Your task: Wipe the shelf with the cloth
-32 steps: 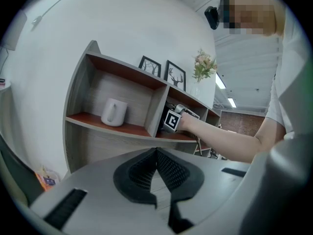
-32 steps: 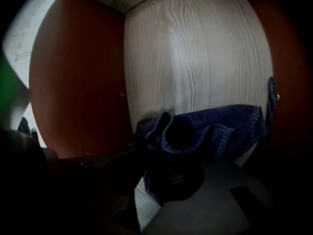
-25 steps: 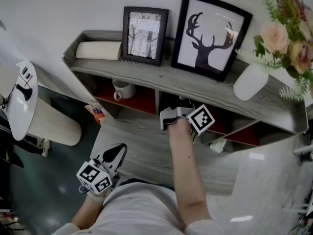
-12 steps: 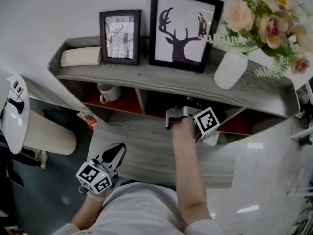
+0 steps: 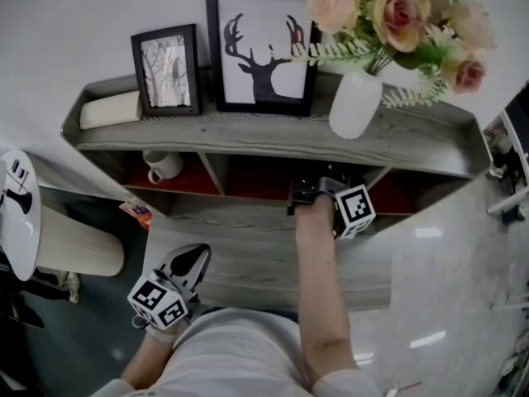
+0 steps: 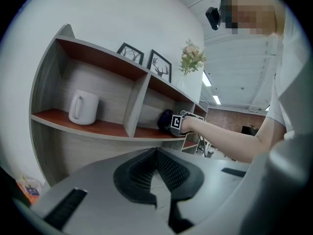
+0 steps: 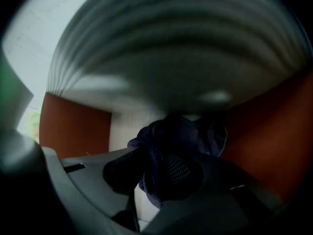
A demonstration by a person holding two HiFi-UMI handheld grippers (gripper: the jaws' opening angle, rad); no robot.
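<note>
**Navy cloth (image 7: 182,143) gripped inside the shelf's middle compartment**

Crumpled and dark, the fabric is bunched between the clenched jaws of the right gripper (image 7: 164,176), inside the red-lined middle compartment of the grey wooden shelf (image 5: 273,135). A white ceramic mug (image 5: 160,166) stands in the left compartment. The left gripper (image 6: 156,154) hangs low before the shelf's front edge, jaws together on nothing.

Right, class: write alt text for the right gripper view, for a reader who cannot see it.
The right gripper is shut on a bunched dark blue cloth inside a shelf compartment with red-brown walls and a grey board overhead.
</note>
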